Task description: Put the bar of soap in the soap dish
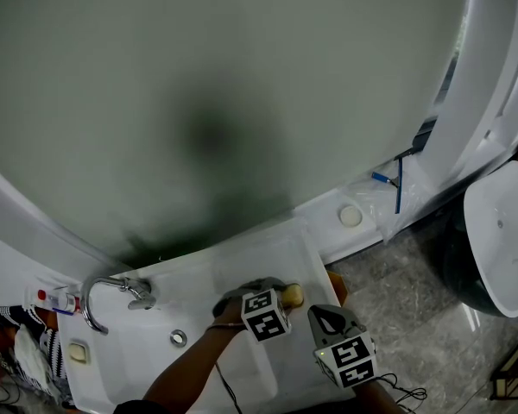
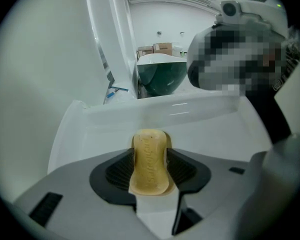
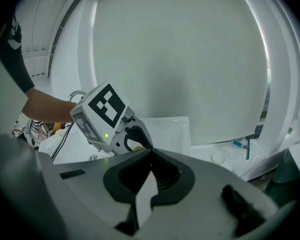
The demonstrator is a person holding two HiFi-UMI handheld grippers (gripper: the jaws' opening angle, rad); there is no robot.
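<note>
The yellowish bar of soap (image 2: 149, 161) stands on its edge between the jaws of my left gripper (image 2: 150, 154). A thin gap shows along its right side, so the pads do not press on it and the gripper is open. The soap (image 1: 293, 295) rests on the right end of the white sink top (image 1: 242, 266), with my left gripper (image 1: 283, 295) around it. I cannot make out a separate soap dish under it. Just to the right, my right gripper (image 1: 325, 312) hangs shut and empty, its jaw tips (image 3: 150, 151) meeting close behind the left gripper (image 3: 135, 141).
A chrome tap (image 1: 112, 290) and a drain hole (image 1: 179, 338) lie at the sink's left. A small pale square object (image 1: 77, 351) sits on the left rim. A curved white tub wall (image 1: 242, 102) rises behind, and a dark round basin (image 1: 492, 248) stands on the tiled floor to the right.
</note>
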